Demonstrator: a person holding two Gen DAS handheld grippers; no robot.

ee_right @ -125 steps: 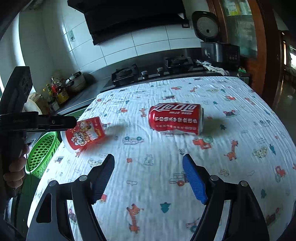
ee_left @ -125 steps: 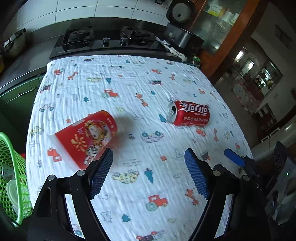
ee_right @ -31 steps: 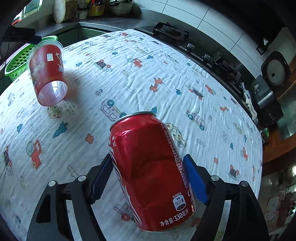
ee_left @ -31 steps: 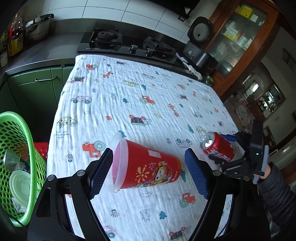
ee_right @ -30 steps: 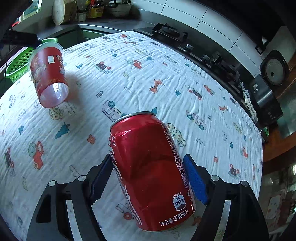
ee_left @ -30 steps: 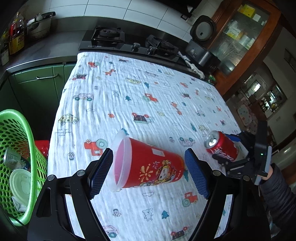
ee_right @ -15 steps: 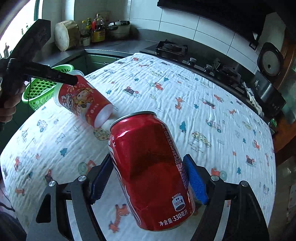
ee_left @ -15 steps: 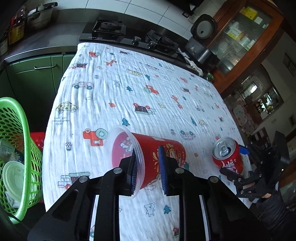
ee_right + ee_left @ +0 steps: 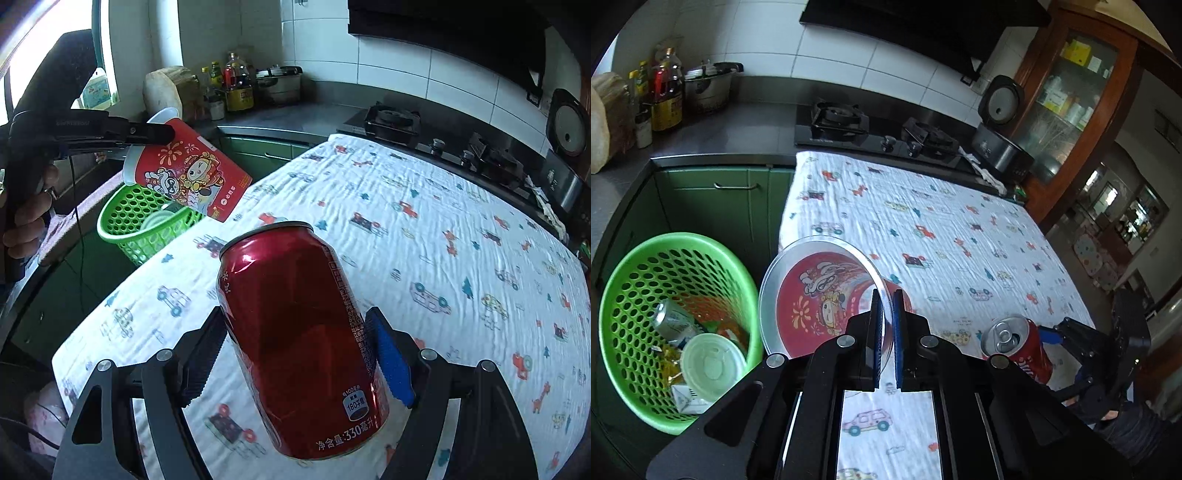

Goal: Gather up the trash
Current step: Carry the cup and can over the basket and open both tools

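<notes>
The left gripper (image 9: 885, 339) is pinching the clear rim of a red printed plastic cup (image 9: 820, 299) between nearly closed jaws, holding it tilted in the air by the table's edge, its mouth facing the camera. The right gripper (image 9: 295, 354) is clamping a red aluminium drink can (image 9: 303, 343) across its body, jaws spread wide around it, the can lifted clear of the white cloth with cartoon cars (image 9: 424, 258). Just beyond the cup, beside the table, a green perforated plastic basket (image 9: 635, 295) is sitting lower down, already holding a silver can (image 9: 670, 321) and a white round lid (image 9: 711, 363). Farther off, a black gas hob (image 9: 849, 125) is lining the counter.
</notes>
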